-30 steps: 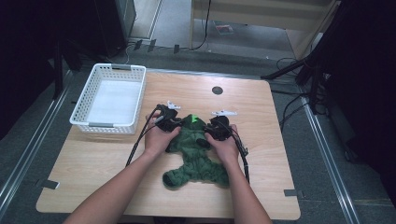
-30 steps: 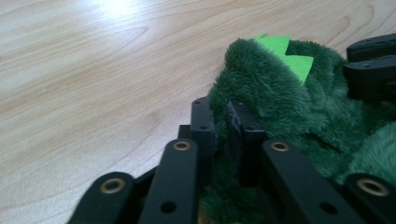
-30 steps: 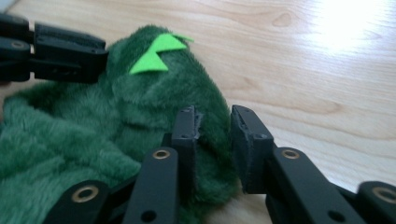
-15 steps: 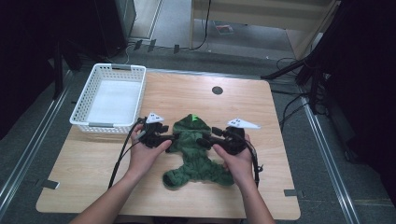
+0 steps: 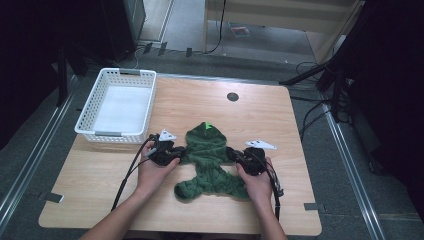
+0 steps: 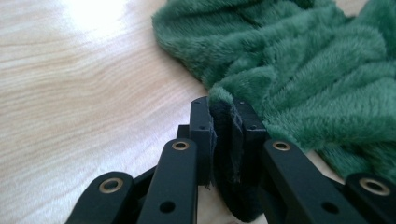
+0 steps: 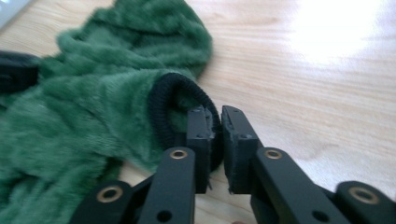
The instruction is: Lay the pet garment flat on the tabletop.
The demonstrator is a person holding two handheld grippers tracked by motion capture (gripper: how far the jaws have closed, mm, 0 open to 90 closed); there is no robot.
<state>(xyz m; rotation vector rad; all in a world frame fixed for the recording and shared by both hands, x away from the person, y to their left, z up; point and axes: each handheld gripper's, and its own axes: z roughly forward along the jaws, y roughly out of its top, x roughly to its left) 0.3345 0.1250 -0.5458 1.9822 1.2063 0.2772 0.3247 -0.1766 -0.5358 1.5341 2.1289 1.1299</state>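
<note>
Risks: both grips sit at the very jaw tips, so plush could slip out on a pull, and uneven pull would skew the garment.

White lattice plastic basket (image 5: 116, 105) stands far left, empty. Left gripper (image 6: 223, 109) is clamped on the left sleeve's black cuff. Green fleece hooded garment (image 5: 210, 160) lies flat mid-table (image 5: 300, 120), woodgrain. Right gripper (image 7: 214, 116) pinches the right black ribbed cuff (image 7: 161, 105).

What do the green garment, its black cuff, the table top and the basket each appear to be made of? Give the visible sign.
Green garment: plush fleece, likely synthetic; short fuzzy pile.
Black cuff: ribbed knit; fine parallel ridges.
Table top: wood or wood-look laminate; grain lines, glossy glare.
Basket: white plastic, probably; slotted moulded walls.
</note>
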